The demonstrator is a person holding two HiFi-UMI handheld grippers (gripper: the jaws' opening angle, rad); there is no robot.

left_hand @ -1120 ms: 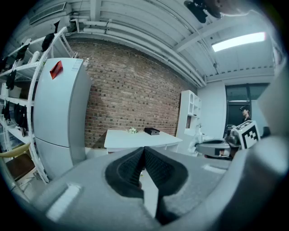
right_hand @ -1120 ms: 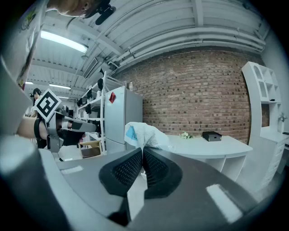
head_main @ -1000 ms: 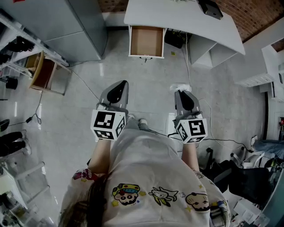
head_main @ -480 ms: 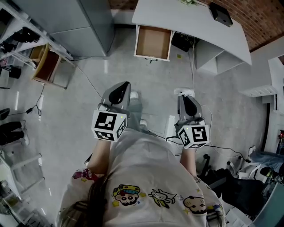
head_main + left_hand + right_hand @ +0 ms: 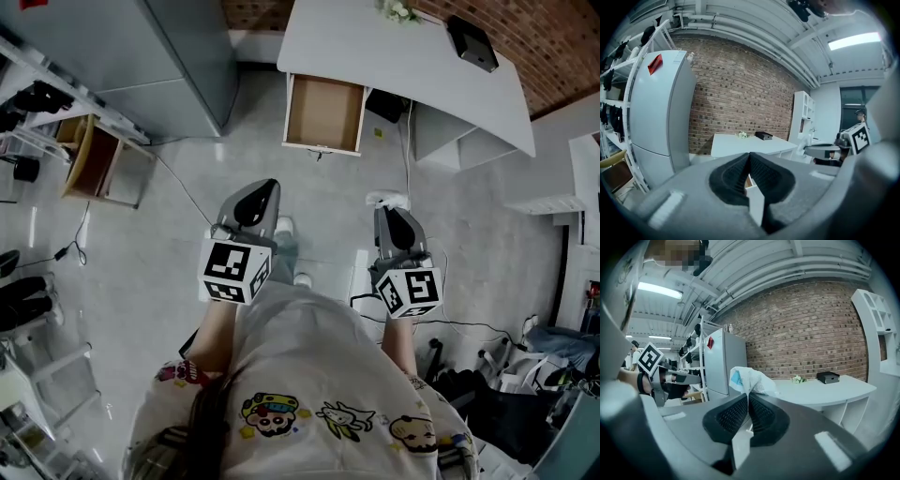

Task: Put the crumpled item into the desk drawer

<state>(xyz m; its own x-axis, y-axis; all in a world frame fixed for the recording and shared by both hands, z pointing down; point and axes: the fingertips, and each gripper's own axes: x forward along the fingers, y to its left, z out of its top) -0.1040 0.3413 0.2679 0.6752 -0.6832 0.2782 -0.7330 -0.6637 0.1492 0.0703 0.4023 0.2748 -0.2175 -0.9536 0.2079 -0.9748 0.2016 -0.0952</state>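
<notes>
A crumpled white item (image 5: pixel 751 379) with a blue patch sticks out past the tips of my right gripper (image 5: pixel 749 397), whose jaws are shut on it; in the head view the crumpled item (image 5: pixel 385 199) shows as a white tuft at the right gripper (image 5: pixel 388 210). My left gripper (image 5: pixel 262 190) is shut with nothing in it; its pads (image 5: pixel 740 171) meet in the left gripper view. The open desk drawer (image 5: pixel 323 114), brown inside and holding nothing, juts from the white desk (image 5: pixel 394 66) well ahead of both grippers.
A grey refrigerator (image 5: pixel 141 56) stands left of the desk, with shelving (image 5: pixel 37 103) and a wooden crate (image 5: pixel 94 159) further left. A black box (image 5: pixel 472 42) and small flowers (image 5: pixel 397 11) rest on the desk. Cables (image 5: pixel 412 300) trail on the grey floor.
The person has walked forward, so the desk and open drawer appear slightly nearer and lower in the head view. Both grippers stay shut; the right one keeps hold of the crumpled item.
</notes>
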